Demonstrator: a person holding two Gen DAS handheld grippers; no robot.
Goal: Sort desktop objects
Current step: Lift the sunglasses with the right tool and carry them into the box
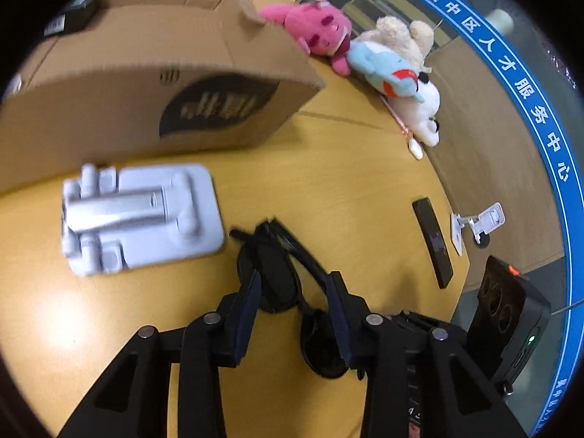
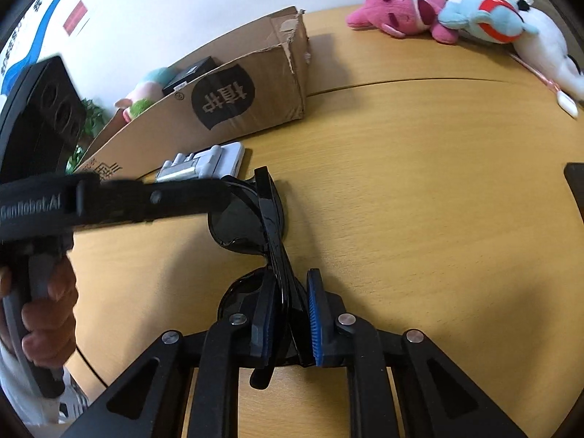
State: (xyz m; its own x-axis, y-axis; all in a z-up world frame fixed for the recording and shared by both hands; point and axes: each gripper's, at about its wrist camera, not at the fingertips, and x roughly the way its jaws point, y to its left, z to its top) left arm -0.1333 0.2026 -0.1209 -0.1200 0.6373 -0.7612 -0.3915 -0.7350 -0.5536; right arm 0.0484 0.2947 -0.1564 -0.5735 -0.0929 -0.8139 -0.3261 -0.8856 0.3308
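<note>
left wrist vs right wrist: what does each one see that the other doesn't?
Left wrist only: a white phone stand beyond the table edge, a flat black device lying whole on the table, and the blue banner with white characters.

Right wrist only: a hand gripping the left gripper's handle, a plush and a black item inside the cardboard box.

Both: the black sunglasses on the wooden table, the grey stand, the pink plush, and the right gripper clamped on the sunglasses.
</note>
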